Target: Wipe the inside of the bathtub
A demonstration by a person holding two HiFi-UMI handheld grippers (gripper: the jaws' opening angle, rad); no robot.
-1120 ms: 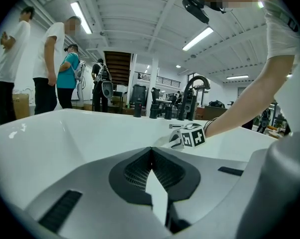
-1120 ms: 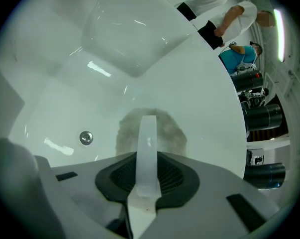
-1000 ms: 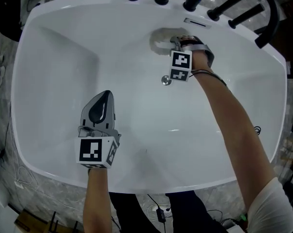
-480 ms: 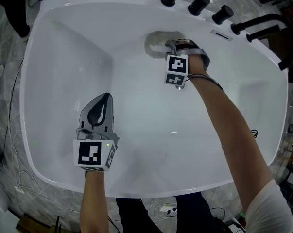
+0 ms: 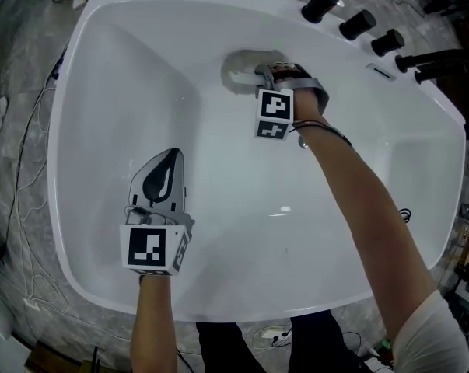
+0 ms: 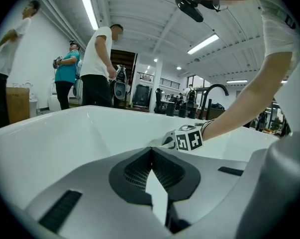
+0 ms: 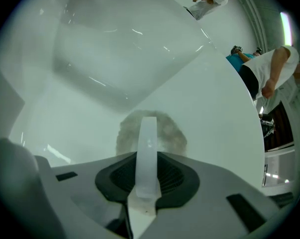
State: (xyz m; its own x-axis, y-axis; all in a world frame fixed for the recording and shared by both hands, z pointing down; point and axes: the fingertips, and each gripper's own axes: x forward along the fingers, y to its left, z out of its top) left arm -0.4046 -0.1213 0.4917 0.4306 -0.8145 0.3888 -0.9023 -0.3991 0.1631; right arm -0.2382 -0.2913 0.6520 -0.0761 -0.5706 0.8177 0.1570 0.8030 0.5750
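The white bathtub (image 5: 242,231) fills the head view. A grey round wiping pad (image 5: 236,68) lies flat against the tub's far inner wall. My right gripper (image 5: 257,72) is shut on the pad's white strap handle (image 7: 149,143), and the pad (image 7: 170,133) shows behind the jaws in the right gripper view. My left gripper (image 5: 170,157) hangs over the tub's near left part, shut with nothing between its jaws (image 6: 150,156). From the left gripper view, the right gripper's marker cube (image 6: 188,138) shows across the tub.
Three black tap knobs (image 5: 357,24) and a black spout (image 5: 444,62) stand on the far right rim. Cables (image 5: 32,154) lie on the grey floor left of the tub. Several people (image 6: 101,63) stand beyond the tub.
My right gripper and the pad have slid left along the far wall, away from the tap knobs. The left gripper has stayed in about the same place.
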